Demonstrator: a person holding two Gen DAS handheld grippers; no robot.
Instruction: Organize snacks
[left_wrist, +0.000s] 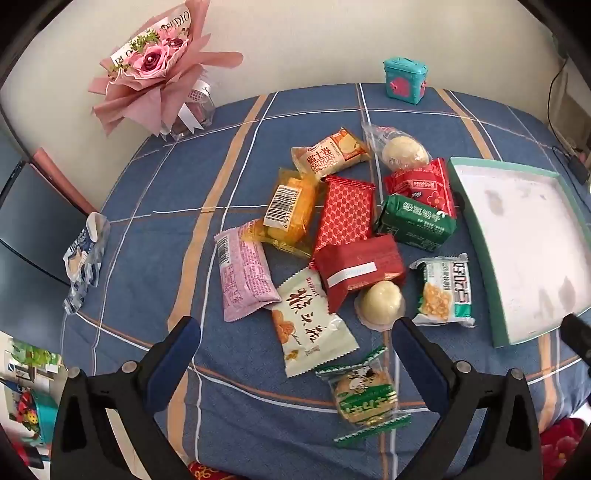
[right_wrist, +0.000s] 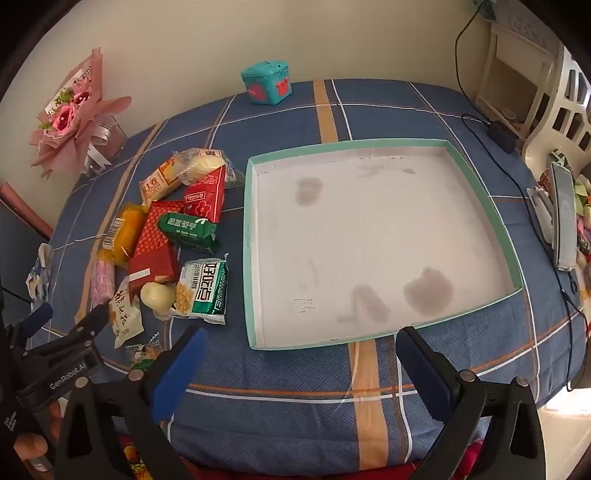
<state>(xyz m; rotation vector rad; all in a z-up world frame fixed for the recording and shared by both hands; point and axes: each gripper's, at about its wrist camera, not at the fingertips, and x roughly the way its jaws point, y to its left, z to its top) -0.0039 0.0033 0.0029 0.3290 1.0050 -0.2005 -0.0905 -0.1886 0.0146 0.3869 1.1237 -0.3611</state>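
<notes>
**Operator:** Snacks lie in a loose pile on the blue checked surface (left_wrist: 155, 258), none of them in the box yet. Going left to right from my left wrist view: a pink packet (left_wrist: 243, 273), a yellow cake pack (left_wrist: 291, 210), a white packet with brown lettering (left_wrist: 310, 325), two red wrappers overlapping in the middle, a round white bun (left_wrist: 380, 301), a green packet (left_wrist: 413, 223), then a green-and-white cracker pack (left_wrist: 445, 291) nearest the box. One green-edged biscuit pack (left_wrist: 364, 395) sits apart, closest to me.

**Observer:** And the grippers?

**Operator:** My left gripper (left_wrist: 295, 347) hangs over the near edge of the pile, jaws spread wide, nothing between them. My right gripper (right_wrist: 299, 354) is just as wide and empty, poised above the near rim of the teal-edged box (right_wrist: 251, 258). The box floor is bare except for a few greyish stains.

**Observer:** So which step is this?

**Operator:** I'd judge it the very start: choosing a first item. The next move calls for lowering the left gripper onto a free-lying packet, probably the white one or the biscuit pack, pinching it across its narrow width, then carrying it rightward over the rim. Overlapped wrappers are best left for later.
</notes>
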